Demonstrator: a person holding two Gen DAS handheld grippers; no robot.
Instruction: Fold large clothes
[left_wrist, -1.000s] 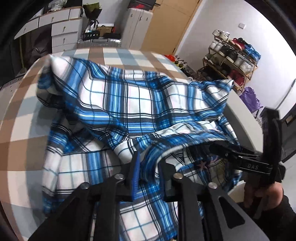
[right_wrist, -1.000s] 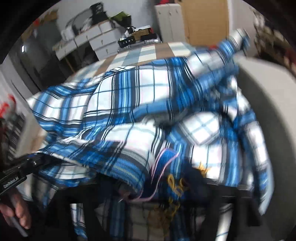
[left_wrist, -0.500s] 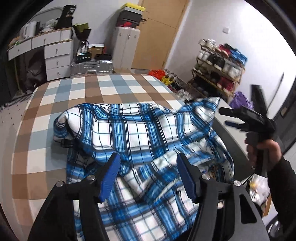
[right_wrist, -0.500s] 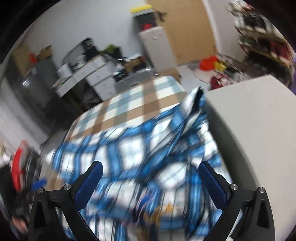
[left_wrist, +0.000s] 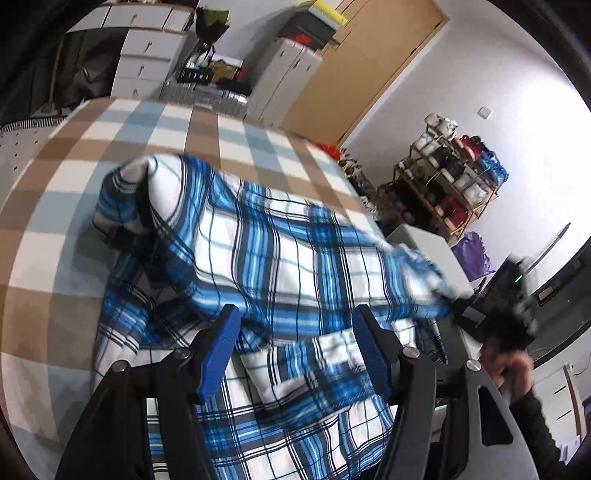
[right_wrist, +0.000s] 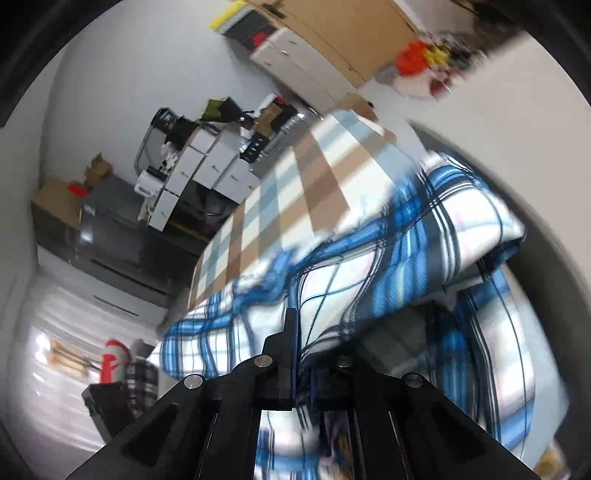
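A blue-and-white plaid shirt (left_wrist: 295, 251) lies rumpled on a bed with a brown, white and grey checked cover (left_wrist: 147, 129). My left gripper (left_wrist: 295, 314) hovers over the shirt's near part, open, its blue pads (left_wrist: 218, 354) wide apart with only cloth lying below them. My right gripper (right_wrist: 295, 332) is shut on a fold of the shirt (right_wrist: 424, 258), the cloth bunched at its tips. In the left wrist view the right gripper (left_wrist: 465, 310) holds the shirt's right edge, stretched out past the bed's side, with a hand (left_wrist: 506, 365) behind it.
A white cabinet top (left_wrist: 424, 240) stands just right of the bed, with a shoe rack (left_wrist: 454, 184) behind it. White drawers (left_wrist: 147, 55) and a wooden door (left_wrist: 362, 66) line the far wall. A dark cabinet (right_wrist: 110, 229) stands left of the bed.
My left gripper let go of the shirt, opened and drew back. My right gripper opened wide, then shut on the shirt's edge, rolled, and pulled that edge out to the right.
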